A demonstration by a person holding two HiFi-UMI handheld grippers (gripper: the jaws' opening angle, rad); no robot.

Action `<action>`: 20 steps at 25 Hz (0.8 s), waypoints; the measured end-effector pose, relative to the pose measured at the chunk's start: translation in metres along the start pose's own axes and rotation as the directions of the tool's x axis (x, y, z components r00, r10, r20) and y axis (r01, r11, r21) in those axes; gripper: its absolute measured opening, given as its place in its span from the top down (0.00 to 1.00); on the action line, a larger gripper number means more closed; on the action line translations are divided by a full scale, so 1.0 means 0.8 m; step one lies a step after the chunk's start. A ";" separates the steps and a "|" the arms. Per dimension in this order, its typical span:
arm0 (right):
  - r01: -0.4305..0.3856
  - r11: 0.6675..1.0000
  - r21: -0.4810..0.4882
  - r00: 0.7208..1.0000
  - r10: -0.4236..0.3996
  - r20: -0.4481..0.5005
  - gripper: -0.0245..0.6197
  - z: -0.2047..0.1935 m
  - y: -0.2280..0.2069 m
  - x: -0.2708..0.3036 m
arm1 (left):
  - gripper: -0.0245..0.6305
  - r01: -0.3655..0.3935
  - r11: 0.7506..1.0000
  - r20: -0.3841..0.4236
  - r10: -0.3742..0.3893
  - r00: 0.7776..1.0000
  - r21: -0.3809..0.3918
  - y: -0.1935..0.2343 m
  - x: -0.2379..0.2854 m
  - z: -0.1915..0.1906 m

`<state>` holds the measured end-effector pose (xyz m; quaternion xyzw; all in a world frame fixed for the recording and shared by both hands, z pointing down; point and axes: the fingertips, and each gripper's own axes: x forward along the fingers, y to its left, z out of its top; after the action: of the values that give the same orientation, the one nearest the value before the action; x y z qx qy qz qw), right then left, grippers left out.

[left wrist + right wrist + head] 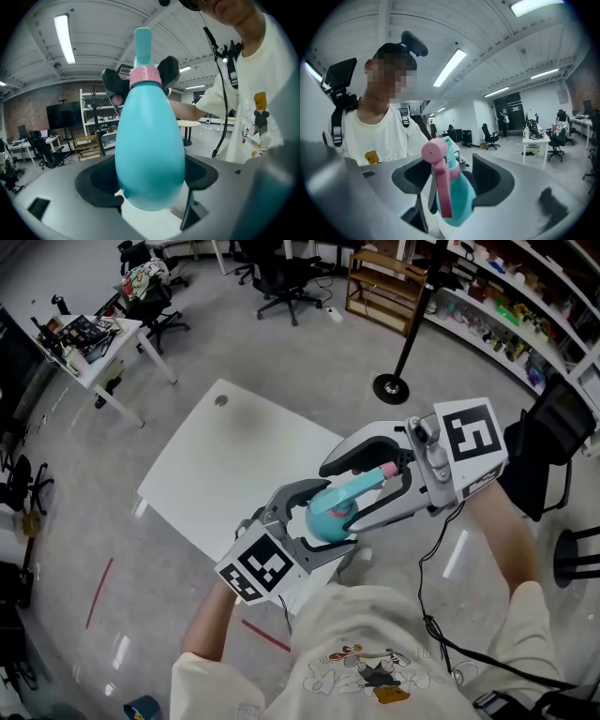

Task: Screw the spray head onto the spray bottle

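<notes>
- left gripper [333, 517]: closed on the spray bottle [328, 514]; in the left gripper view both jaws press the broad lower body of the bottle, one on each side
- the spray bottle is teal, held in the air just in front of the person's chest, over the near right edge of the table [225, 460]; it lies tilted, base toward the left gripper, neck pointing right and far
- spray head [367, 484]: seated on the bottle's neck; pink collar [145, 76] sits at the joint, teal stem above it; whether it is fully tightened, cannot tell
- right gripper [342, 493]: open; jaws stand wide on either side of the spray head, which points in between them; in the right gripper view the pink nozzle [433, 151] and pink trigger [444, 197] face the camera, and neither jaw presses on them
- from the left gripper view, the right gripper's dark pads [169, 70] flank the collar, left and right of it
- the two grippers face each other, near, with the bottle bridging them
- table: white, bare top
- person's cream shirt [375, 652] with a cartoon print fills the near edge
- far: office chairs [281, 277], shelves [506, 306] at far right, a pole stand with round base [391, 387]; a second, cluttered table [94, 352] at far left
</notes>
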<state>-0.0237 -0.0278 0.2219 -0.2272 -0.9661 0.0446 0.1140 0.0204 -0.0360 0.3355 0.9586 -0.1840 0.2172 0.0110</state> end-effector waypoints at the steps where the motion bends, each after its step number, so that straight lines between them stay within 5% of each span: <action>1: -0.012 1.000 0.000 1.000 0.012 -0.009 0.54 -0.003 0.003 0.003 | 0.33 0.005 1.000 -0.004 -0.005 1.000 0.005 -0.003 0.001 -0.001; 4: -0.042 0.999 0.003 0.999 0.042 -0.022 0.56 -0.012 0.011 0.010 | 0.33 0.023 1.000 -0.002 -0.023 1.000 0.013 -0.011 0.002 -0.005; 6: -0.046 0.999 -0.002 0.999 0.046 -0.017 0.72 -0.017 0.014 0.013 | 0.33 0.034 0.999 0.004 -0.034 0.999 0.009 -0.014 0.003 -0.009; 9: -0.028 0.999 -0.019 1.000 0.028 -0.013 0.74 -0.019 0.011 0.014 | 0.33 0.029 1.000 -0.001 -0.029 1.000 -0.004 -0.010 0.004 -0.013; 14: 0.101 0.994 -0.034 0.994 -0.102 -0.026 0.74 -0.022 -0.013 0.011 | 0.33 -0.108 0.992 -0.043 0.105 0.994 -0.073 0.016 0.008 -0.021; 16: 0.177 0.984 -0.021 0.984 -0.178 -0.032 0.74 -0.027 -0.028 0.009 | 0.33 -0.236 0.968 -0.080 0.229 0.970 -0.088 0.035 0.009 -0.029; 20: 0.335 0.942 -0.008 0.942 -0.335 -0.025 0.74 -0.033 -0.055 0.006 | 0.33 -0.488 0.868 -0.141 0.473 0.869 -0.096 0.075 0.005 -0.041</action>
<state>-0.0403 -0.0644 0.2543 -0.0602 -0.9892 0.0198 0.1321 -0.0116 -0.0897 0.3634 0.8659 -0.4297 0.2545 0.0286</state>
